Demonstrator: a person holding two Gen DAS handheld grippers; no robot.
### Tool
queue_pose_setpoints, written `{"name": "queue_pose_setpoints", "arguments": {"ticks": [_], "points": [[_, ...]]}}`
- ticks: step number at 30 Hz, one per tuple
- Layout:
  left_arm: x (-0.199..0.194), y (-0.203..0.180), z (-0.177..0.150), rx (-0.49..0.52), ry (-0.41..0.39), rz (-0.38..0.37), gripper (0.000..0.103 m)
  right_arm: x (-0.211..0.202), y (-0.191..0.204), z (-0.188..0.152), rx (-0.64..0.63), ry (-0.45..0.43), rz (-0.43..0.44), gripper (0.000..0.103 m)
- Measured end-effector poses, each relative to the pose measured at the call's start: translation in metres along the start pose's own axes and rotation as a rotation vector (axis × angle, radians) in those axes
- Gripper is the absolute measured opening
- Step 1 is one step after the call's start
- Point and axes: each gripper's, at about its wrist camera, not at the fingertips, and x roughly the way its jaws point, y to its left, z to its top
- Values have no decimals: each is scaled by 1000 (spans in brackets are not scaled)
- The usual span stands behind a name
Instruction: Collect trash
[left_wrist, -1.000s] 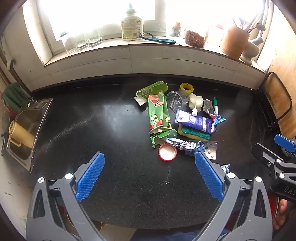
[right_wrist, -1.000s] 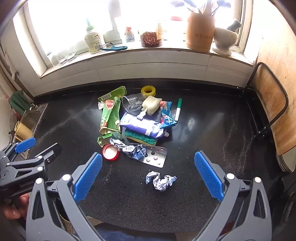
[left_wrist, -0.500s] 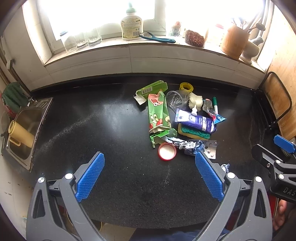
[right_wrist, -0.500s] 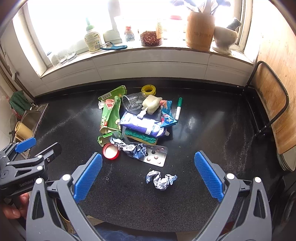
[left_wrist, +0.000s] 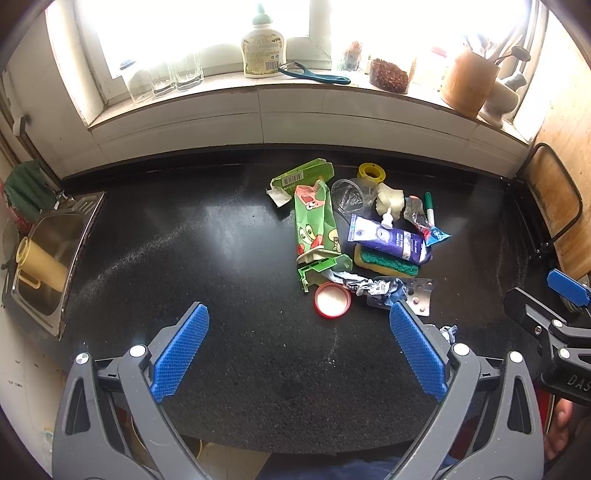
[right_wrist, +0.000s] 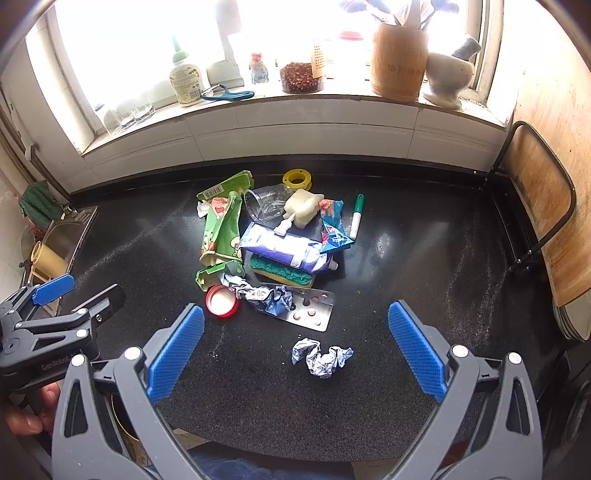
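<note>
A pile of trash lies mid-counter: a green snack wrapper (left_wrist: 314, 221), a purple tube (left_wrist: 388, 238) on a green-yellow sponge (left_wrist: 384, 260), a red lid (left_wrist: 331, 299), crumpled foil (left_wrist: 369, 286), a pill blister (right_wrist: 310, 310), a clear cup (right_wrist: 266, 205) and a green marker (right_wrist: 357, 216). A separate crumpled paper ball (right_wrist: 321, 356) lies nearer, between the right gripper's fingers. My left gripper (left_wrist: 299, 347) is open and empty above the counter's front. My right gripper (right_wrist: 295, 347) is open and empty.
A steel sink (left_wrist: 48, 251) with a yellow cup sits at the left. The windowsill holds a soap bottle (left_wrist: 263, 48), glasses, jars and a wooden utensil holder (right_wrist: 397, 62). A wooden board in a metal rack (right_wrist: 539, 214) stands at the right.
Both grippers have drifted slightly forward toward the pile; both stay open and nothing on the counter has moved.
</note>
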Motion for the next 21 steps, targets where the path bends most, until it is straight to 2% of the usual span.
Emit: {"name": "queue_pose_setpoints", "arguments": {"ticks": [21], "points": [[8, -11, 3, -2, 20, 2, 96, 2, -8, -3, 0, 10, 9, 97]]}}
